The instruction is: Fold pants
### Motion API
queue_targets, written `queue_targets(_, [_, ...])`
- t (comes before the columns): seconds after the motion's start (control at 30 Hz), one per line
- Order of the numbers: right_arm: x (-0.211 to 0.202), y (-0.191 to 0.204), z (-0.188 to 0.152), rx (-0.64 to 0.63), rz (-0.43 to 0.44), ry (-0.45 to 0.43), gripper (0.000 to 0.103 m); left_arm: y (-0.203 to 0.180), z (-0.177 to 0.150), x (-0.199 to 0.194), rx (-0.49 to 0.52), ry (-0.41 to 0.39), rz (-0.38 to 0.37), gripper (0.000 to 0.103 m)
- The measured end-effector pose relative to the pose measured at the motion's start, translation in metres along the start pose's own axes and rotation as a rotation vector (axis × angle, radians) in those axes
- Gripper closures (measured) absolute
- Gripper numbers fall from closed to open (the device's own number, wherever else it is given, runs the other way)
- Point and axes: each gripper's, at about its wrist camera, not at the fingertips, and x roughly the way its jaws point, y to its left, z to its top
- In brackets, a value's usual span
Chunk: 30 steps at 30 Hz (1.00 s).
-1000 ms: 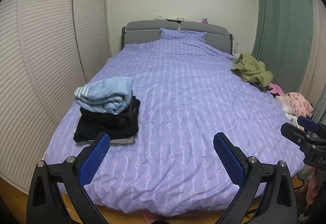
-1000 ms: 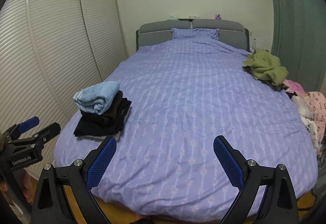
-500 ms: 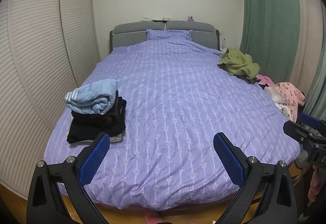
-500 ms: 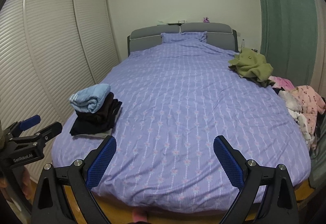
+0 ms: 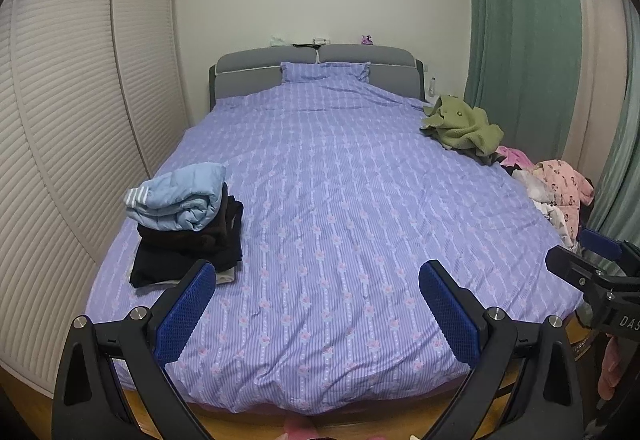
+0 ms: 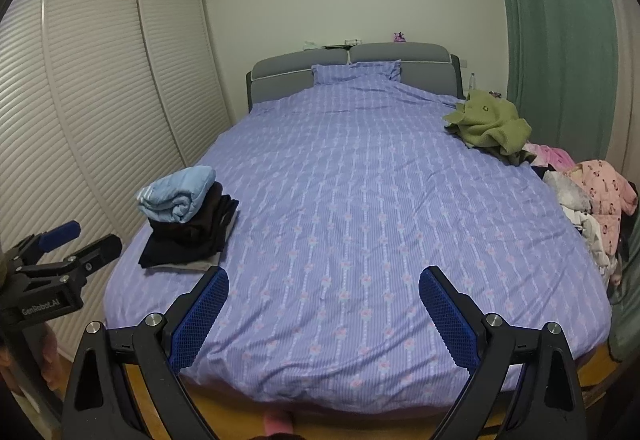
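A stack of folded clothes [image 5: 188, 236] sits on the left side of the bed, dark garments below and a light blue one [image 5: 178, 196] on top; it also shows in the right wrist view [image 6: 188, 224]. Unfolded clothes lie along the bed's right edge: a green garment [image 5: 464, 124] [image 6: 490, 124] and a pink patterned pile [image 5: 560, 188] [image 6: 600, 196]. My left gripper [image 5: 316, 300] is open and empty above the foot of the bed. My right gripper [image 6: 322, 304] is open and empty there too.
The purple patterned bedspread [image 5: 340, 200] covers a bed with a grey headboard [image 5: 316, 70]. White slatted wardrobe doors [image 5: 72, 120] stand on the left, green curtains [image 5: 528, 40] on the right. Wooden floor [image 6: 360, 428] shows at the foot.
Both grippers have pulled back from the bed and risen a little, so more of the room shows. Both stay open and empty.
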Motion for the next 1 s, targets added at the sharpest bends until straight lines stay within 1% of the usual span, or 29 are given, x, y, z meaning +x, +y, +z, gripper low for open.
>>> queue_targets(0.27, [-0.002,0.000,-0.002,-0.006,-0.002,-0.008,0.006,-0.004,-0.001,-0.006,0.003,-0.014,0.007,0.000])
queue_targets(0.43, [-0.007,0.000,-0.002,-0.012,-0.006,-0.015,0.006,-0.007,-0.003,-0.006,0.004,-0.007,0.018,0.000])
queue_targets(0.67, [-0.010,-0.004,-0.002,-0.016,-0.008,-0.013,0.006,-0.009,-0.005,-0.008,0.001,-0.005,0.013,0.000])
queue_targets(1.0, [-0.013,-0.004,-0.002,-0.015,-0.014,-0.016,0.006,-0.014,-0.007,-0.015,0.010,-0.027,0.006,0.000])
